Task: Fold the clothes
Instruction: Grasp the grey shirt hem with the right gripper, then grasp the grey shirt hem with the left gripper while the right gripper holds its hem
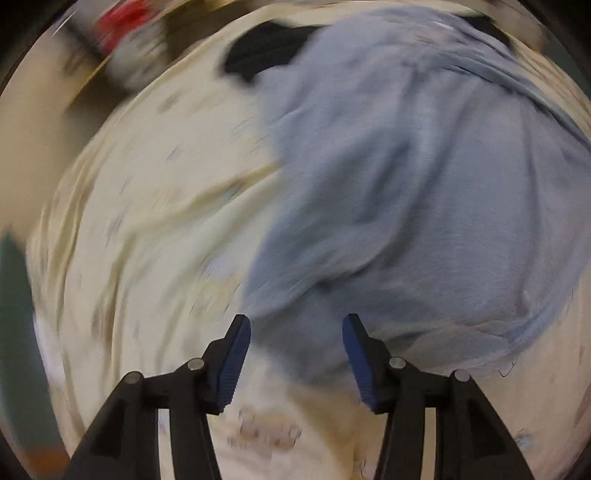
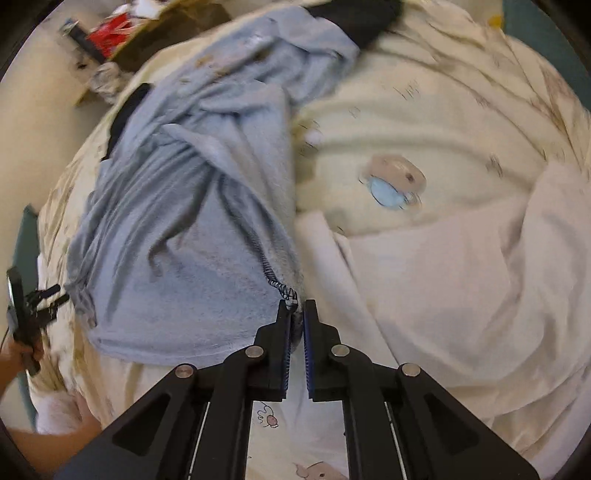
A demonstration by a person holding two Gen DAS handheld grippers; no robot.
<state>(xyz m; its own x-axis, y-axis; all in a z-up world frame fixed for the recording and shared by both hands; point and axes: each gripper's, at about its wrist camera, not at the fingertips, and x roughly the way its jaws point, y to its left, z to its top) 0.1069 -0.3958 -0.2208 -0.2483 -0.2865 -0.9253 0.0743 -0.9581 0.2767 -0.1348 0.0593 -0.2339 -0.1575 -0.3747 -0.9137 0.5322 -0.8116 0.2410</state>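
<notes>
Right wrist view shows no brand, label or writing I can read; the only print is small cartoon figures on the cream bedsheet (image 2: pixel 424 122), one at frame centre right and others low between the tool's arms. My right gripper (image 2: pixel 296 308) is pinched nearly shut on the hem corner of the light blue garment (image 2: pixel 192 229), where dark zigzag stitching runs along the edge just above the fingertips. The garment lies crumpled across the left half of the frame, bunched into long folds toward the upper left, with a black garment (image 2: pixel 362 18) at its top end. A pale white cloth (image 2: pixel 461 266) lies at right. At the far left edge I see my left gripper (image 2: pixel 51 295) held by a hand (image 2: pixel 16 356).

In the left wrist view, heavily blurred, my left gripper (image 1: pixel 296 325) stands wide with nothing between its blue pads (image 1: pixel 232 365), over the blue garment (image 1: pixel 424 192), which fills the right half.
</notes>
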